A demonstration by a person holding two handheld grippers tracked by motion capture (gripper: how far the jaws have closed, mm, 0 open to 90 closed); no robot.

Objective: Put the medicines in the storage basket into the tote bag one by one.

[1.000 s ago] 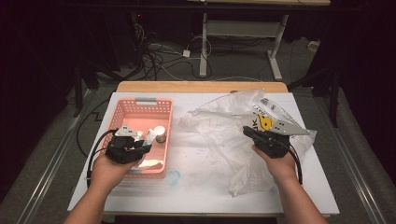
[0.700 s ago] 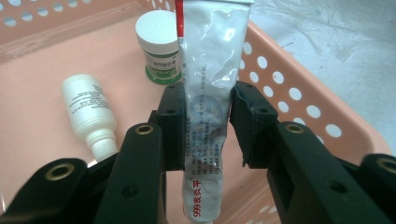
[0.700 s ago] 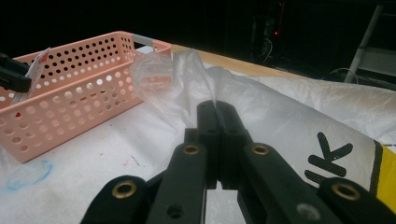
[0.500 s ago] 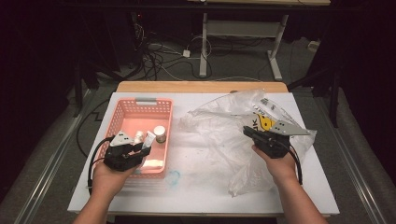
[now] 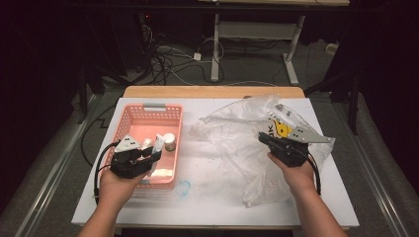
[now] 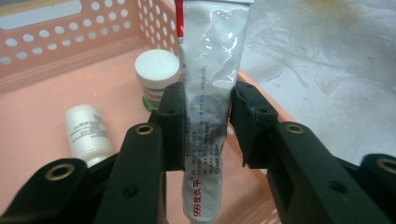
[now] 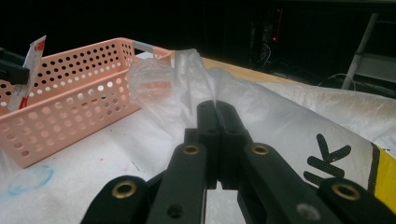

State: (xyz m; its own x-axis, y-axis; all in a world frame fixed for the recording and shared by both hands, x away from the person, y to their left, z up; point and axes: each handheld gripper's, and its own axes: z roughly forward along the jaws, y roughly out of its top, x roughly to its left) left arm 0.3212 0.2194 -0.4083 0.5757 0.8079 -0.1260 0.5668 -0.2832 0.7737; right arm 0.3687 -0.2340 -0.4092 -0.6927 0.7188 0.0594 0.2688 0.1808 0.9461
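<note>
A white ointment tube (image 6: 205,93) is clamped between the fingers (image 6: 173,126) of the left gripper (image 5: 136,160) and held over the pink basket (image 5: 129,121), where a white bottle (image 6: 86,133) and a small white-capped jar (image 6: 156,77) are seen lying and standing on the bottom. Over on the right, a fold of the clear plastic bag (image 5: 237,136) is pinched by the fully closed fingers of the right gripper (image 7: 217,116). The bag is spread across the white counter (image 5: 207,197) just beside the basket.
</note>
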